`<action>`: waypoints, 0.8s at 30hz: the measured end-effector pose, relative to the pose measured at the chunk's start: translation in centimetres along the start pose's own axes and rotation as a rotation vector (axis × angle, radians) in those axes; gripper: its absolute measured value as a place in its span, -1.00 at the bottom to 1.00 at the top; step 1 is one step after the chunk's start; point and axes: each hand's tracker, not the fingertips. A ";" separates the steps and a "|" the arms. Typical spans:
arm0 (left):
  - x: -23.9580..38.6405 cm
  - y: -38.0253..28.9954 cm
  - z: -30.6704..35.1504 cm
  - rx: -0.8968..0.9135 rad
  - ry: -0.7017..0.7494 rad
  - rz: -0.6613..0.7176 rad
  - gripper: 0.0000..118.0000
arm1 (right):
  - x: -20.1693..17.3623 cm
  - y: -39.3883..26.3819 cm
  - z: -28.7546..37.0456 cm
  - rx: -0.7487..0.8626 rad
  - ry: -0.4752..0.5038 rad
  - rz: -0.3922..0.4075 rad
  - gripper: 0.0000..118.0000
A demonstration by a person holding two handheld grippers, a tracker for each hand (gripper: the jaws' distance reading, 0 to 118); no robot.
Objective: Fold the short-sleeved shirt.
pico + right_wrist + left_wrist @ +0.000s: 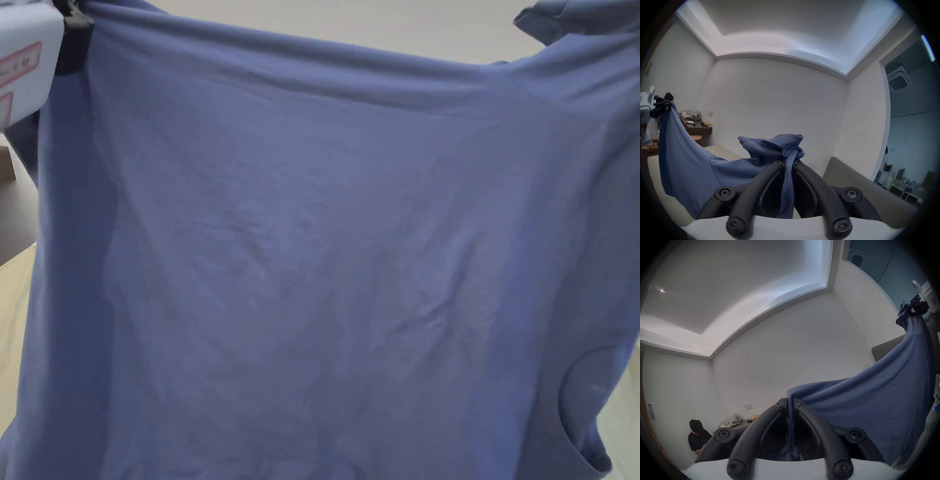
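Shirt: one blue short-sleeved shirt, held up in the air and spread wide close before the head camera; its top edge sags between two held corners, and the body hangs down in light creases.
Left gripper: one; its two black jaws are pressed together on a bunched fold of the shirt's upper edge.
Right gripper: one; both jaws pinch a gathered, twisted wad of cloth, with a stitched hem flopping over above the tips.
Sleeve opening: one curved hemmed edge shows low on the right in the head view.
Room: white walls stand well apart from the cloth; a pale surface lies below it.
Side table: one, against the far wall, with crumpled cloth on it.
Person: one, seated in the corner, far from the shirt.
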 end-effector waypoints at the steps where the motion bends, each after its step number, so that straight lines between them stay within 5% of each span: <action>1: 0.1 0.3 -0.8 -0.003 -0.003 -0.001 -0.90 | 0.2 0.2 -1.0 -0.003 -0.008 0.005 -0.89; 13: 2.0 2.3 -11.6 -0.047 -0.041 -0.039 -0.90 | 4.2 0.7 -15.5 -0.038 -0.098 0.028 -0.89; 24: 3.8 0.3 -21.9 -0.062 0.009 -0.131 -0.90 | 0.2 0.7 -23.5 -0.046 -0.130 0.052 -0.89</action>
